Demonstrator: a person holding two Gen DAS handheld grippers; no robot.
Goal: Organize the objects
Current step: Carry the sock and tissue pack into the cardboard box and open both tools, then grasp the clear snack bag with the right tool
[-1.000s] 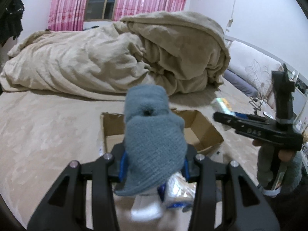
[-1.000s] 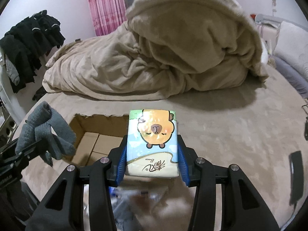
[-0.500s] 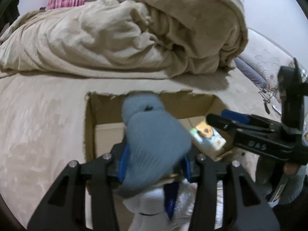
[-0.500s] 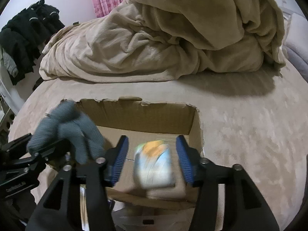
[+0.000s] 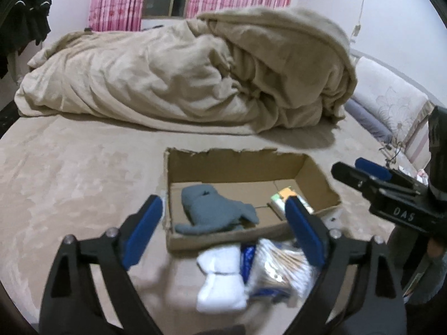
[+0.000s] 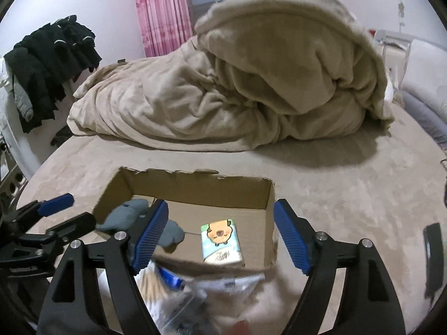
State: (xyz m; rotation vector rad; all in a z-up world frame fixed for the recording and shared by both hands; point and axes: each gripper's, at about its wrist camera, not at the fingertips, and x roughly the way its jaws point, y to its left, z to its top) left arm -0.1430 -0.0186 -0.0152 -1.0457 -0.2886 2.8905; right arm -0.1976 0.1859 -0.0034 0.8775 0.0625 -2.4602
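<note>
In the left wrist view, a brown cardboard box point(image 5: 315, 178) with a ragged, torn top edge is seen in the middle of the frame, set on a soft beige bed cover point(image 5: 69, 173). A grey knitted glove point(image 5: 215, 209) is laid flat inside the box, on its left side. A small tissue pack point(image 5: 285, 196) is seen at the box's right, half hidden behind a blue ribbed pad. The left gripper point(image 5: 226, 223) is opening, and nothing is pinched between its jaws. At the bottom, a white folded cloth point(image 5: 220, 282) and a clear plastic bag point(image 5: 282, 268) are blurred and hard to make out. The right gripper point(image 5: 360, 171) is seen at the right edge.

In the right wrist view, the right gripper point(image 6: 220, 234) is opening too, with nothing pressed by its pads. The tissue pack point(image 6: 222, 241), with a bear-like cartoon face, is laid flat on the box point(image 6: 195, 187) floor. The glove point(image 6: 125, 215) is partly covered by the left blue pad. A puffy, crumpled blanket point(image 6: 251, 83) is piled in the upper half. Dark clothes point(image 6: 47, 64) are hung at the upper left.
</note>
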